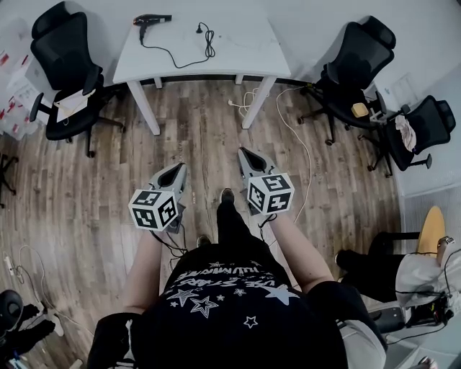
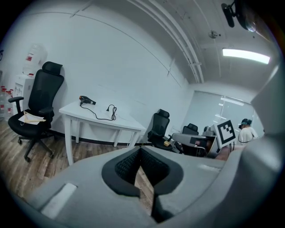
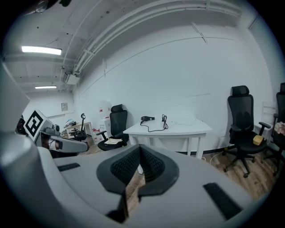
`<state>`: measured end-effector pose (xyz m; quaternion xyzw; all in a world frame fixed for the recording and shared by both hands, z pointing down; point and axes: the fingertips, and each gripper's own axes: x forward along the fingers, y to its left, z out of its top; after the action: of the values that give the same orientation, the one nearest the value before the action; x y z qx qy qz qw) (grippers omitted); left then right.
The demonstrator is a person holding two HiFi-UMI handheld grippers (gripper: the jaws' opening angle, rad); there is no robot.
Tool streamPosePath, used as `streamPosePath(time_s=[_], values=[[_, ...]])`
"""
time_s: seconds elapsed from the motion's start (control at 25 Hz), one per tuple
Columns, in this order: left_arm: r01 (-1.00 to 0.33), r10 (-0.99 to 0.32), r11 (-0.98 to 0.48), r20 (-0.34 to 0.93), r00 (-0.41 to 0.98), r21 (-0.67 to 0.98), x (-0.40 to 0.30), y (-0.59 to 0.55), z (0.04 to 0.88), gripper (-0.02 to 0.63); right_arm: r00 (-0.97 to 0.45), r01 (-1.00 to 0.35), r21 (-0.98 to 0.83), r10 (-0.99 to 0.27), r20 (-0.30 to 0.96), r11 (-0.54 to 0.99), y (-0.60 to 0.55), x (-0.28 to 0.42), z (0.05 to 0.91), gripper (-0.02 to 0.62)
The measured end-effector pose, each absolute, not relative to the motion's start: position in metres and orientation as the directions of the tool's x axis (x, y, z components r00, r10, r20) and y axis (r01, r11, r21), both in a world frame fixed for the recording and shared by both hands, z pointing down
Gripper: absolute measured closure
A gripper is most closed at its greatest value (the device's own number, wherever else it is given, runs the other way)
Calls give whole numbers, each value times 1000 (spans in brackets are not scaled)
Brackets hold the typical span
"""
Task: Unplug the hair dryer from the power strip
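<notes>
A black hair dryer (image 1: pixel 151 20) lies at the far left of a white table (image 1: pixel 238 54). Its black cord (image 1: pixel 176 63) runs across the top to a coiled end with the plug (image 1: pixel 199 29) lying loose on the table. No power strip shows on the table. Both grippers are held over the wooden floor, well short of the table. My left gripper (image 1: pixel 173 170) and right gripper (image 1: pixel 248 154) point toward it, jaws together with nothing between them. The left gripper view shows the dryer (image 2: pixel 87 101) far off, and so does the right gripper view (image 3: pixel 145 119).
Black office chairs stand left of the table (image 1: pixel 68 68) and to its right (image 1: pixel 356 61), with another further right (image 1: pixel 421 126). A white cable (image 1: pixel 301 148) trails over the floor from under the table. Another person (image 1: pixel 425 277) sits at the lower right.
</notes>
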<state>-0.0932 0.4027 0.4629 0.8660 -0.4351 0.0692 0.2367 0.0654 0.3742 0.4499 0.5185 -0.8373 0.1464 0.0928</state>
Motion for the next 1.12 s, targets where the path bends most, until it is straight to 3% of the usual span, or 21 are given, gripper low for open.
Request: streamPosePath(time_s=[1.12], values=[[-839,-766,-409,364,530,360,-74,207,469,598,-489,-872,-195,-811,322,448,146,108,458,586]])
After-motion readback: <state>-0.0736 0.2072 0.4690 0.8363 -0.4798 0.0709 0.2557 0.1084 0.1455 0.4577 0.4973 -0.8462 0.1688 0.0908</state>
